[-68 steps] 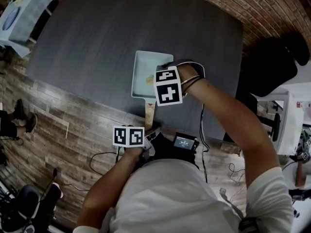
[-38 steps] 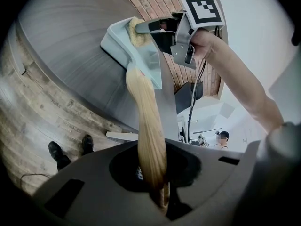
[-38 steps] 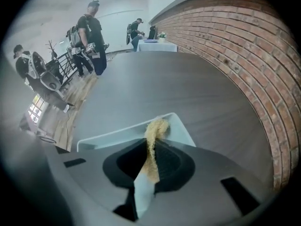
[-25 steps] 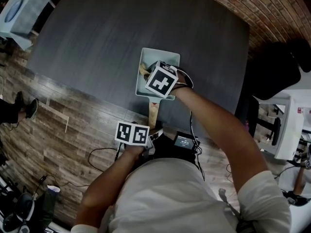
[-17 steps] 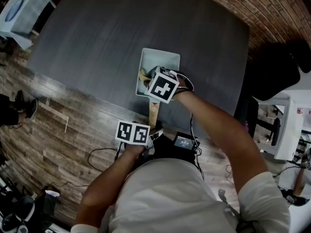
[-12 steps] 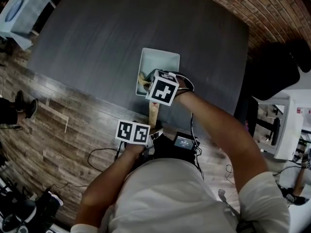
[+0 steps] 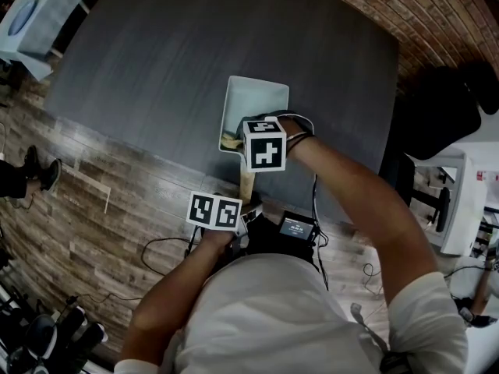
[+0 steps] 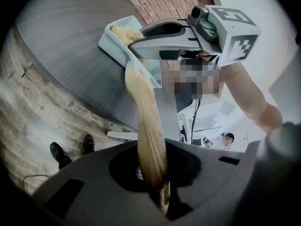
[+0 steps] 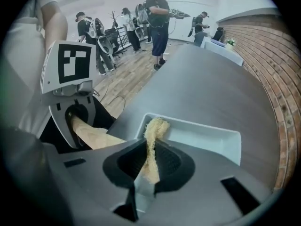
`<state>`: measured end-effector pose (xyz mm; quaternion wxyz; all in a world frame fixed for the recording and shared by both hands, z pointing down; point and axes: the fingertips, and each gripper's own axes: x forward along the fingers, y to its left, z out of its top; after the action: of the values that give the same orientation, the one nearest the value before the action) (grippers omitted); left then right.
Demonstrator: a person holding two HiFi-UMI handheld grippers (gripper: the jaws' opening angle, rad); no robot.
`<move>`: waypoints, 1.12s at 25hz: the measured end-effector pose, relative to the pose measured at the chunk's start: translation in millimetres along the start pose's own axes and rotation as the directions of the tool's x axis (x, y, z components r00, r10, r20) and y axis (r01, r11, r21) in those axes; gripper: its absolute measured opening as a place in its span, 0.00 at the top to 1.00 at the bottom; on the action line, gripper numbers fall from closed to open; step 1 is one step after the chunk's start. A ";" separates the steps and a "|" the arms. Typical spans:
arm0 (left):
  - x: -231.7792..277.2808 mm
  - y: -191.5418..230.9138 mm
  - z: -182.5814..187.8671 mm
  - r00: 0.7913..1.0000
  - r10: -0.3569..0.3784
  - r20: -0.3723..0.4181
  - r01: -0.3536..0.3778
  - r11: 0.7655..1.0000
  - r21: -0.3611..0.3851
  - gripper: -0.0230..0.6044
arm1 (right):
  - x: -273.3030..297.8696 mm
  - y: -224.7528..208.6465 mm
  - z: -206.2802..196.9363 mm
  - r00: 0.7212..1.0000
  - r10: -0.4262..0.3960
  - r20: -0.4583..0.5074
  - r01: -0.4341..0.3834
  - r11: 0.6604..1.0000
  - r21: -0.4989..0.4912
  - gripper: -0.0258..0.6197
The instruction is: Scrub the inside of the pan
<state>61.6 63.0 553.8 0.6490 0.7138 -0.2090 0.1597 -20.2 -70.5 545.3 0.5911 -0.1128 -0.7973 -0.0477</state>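
Fingers of left gripper (image 8: 162, 192) closed tight on wooden handle (image 8: 148, 126); of right gripper (image 9: 143, 182), pinched on tan scrubber (image 9: 153, 131), pressed into near corner of pale pan (image 9: 207, 135) at dark table's (image 7: 156, 61) edge; plank floor (image 7: 93, 209), brick wall (image 7: 437, 14) beyond

The pan (image 7: 257, 100) sits on the table (image 7: 195, 53) close to its near edge, with its handle (image 8: 146, 121) projecting past that edge toward the person. The left gripper (image 8: 160, 197) clamps the handle's outer end, off the table. Beyond it, over the pan's near end, the right gripper (image 9: 143, 182) pinches a scrubber (image 9: 153, 126) that rests in the pan's near left corner.
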 end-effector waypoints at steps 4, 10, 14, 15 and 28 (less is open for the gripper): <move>-0.2 -1.0 0.2 1.000 -0.005 0.003 0.005 1.000 0.011 0.88 | -0.5 3.7 -1.0 1.000 0.015 -0.025 -0.017 0.998 -0.062 0.88; -1.6 -4.4 -2.1 1.000 -0.024 -0.001 0.024 0.999 0.041 0.79 | -2.7 5.4 -0.8 1.000 0.008 -0.028 -0.010 0.997 -0.076 0.88; -7.1 -3.7 -1.0 0.999 -0.030 0.016 0.029 0.999 0.042 0.75 | -7.1 4.3 -1.2 1.000 -0.005 -0.008 0.005 0.999 -0.045 0.88; -9.4 -4.0 0.3 0.999 -0.033 0.026 0.032 0.999 0.042 0.75 | -8.4 4.4 -1.5 1.000 -0.008 -0.001 0.008 0.999 -0.034 0.88; -46.2 2.0 7.0 0.989 -0.075 0.129 0.070 0.997 0.045 0.73 | -29.1 -3.8 1.5 0.986 -0.125 0.107 0.109 0.983 0.147 0.88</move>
<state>20.5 60.1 531.7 0.6246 0.7430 -0.2218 0.0931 -14.4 -77.5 517.4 0.5466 -0.0263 -0.8367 -0.0196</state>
